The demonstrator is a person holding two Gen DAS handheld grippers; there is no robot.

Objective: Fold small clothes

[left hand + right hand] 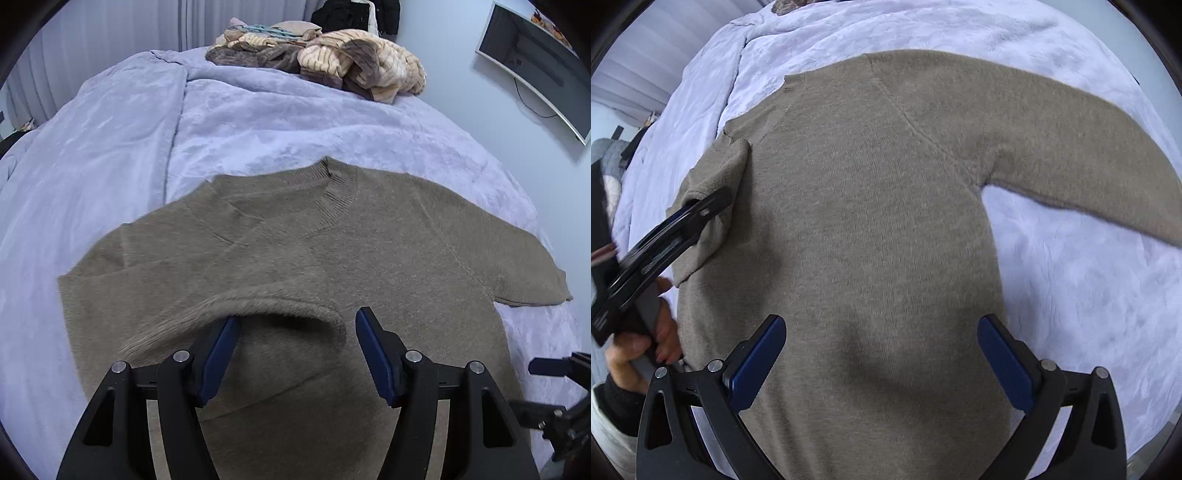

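Note:
A taupe knit sweater [332,240] lies flat on the lavender bedspread [258,110], collar toward the far side. Its left sleeve [258,299] is folded in across the body. The sleeve's end lies between the wide-apart jaws of my left gripper [297,319] and drapes over the left fingertip; the pads do not press on it. In the right wrist view the left gripper [713,203] sits at that folded sleeve [716,173]. My right gripper [882,325] is open over the sweater's body [868,203], with nothing between its fingers. The other sleeve [1071,147] stretches out to the right.
A pile of striped and brown clothes [314,59] sits at the far end of the bed. A dark screen [535,66] hangs on the right wall. A person's hand [646,343] grips the left gripper's handle. Bare bedspread [1089,295] shows below the outstretched sleeve.

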